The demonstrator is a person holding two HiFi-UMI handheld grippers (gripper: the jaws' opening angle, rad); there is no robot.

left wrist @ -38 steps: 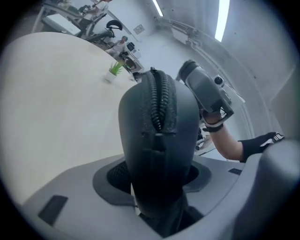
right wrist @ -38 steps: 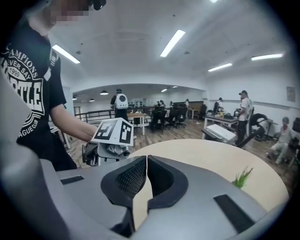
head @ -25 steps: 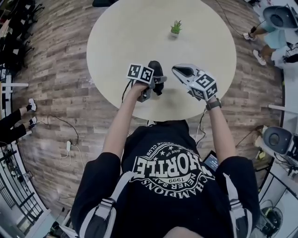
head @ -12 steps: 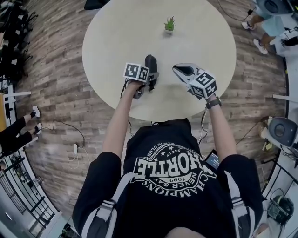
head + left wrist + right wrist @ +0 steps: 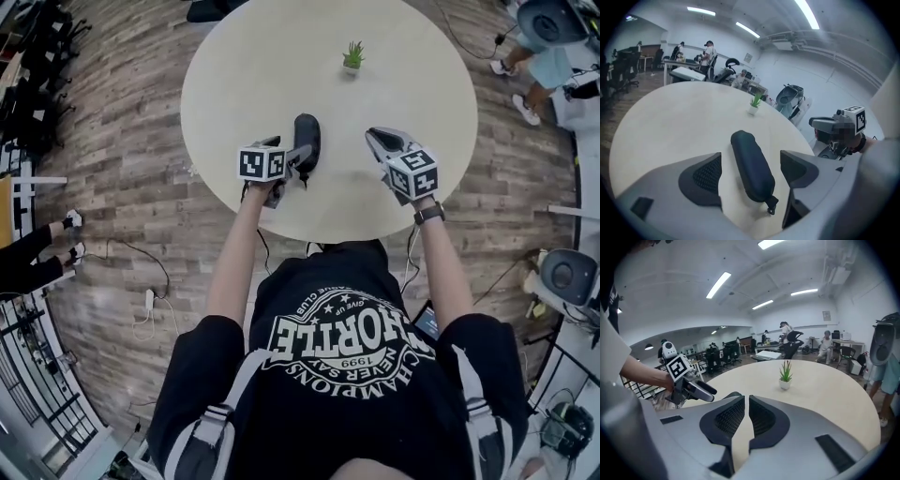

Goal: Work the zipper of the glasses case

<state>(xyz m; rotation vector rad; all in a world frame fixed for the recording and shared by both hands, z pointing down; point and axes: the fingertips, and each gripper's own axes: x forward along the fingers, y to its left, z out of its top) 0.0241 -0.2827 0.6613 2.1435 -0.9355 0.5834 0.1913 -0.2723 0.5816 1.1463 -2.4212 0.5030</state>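
One risk: left gripper (image 5: pixel 300 157) jaws, just opened wide, straddle the glasses case (image 5: pixel 749 159) without touching, so it may skid if the near-closed, empty right gripper (image 5: pixel 747 411) tugs.

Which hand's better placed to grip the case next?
Left. The left tongs have just been opening and straddle the case without pressing it. The right tongs are shut, empty, off to the case's side.

The right hand-held gripper (image 5: pixel 746 403), jaws almost together and empty, faces a potted plant (image 5: pixel 785 373) on the table (image 5: pixel 829 390).
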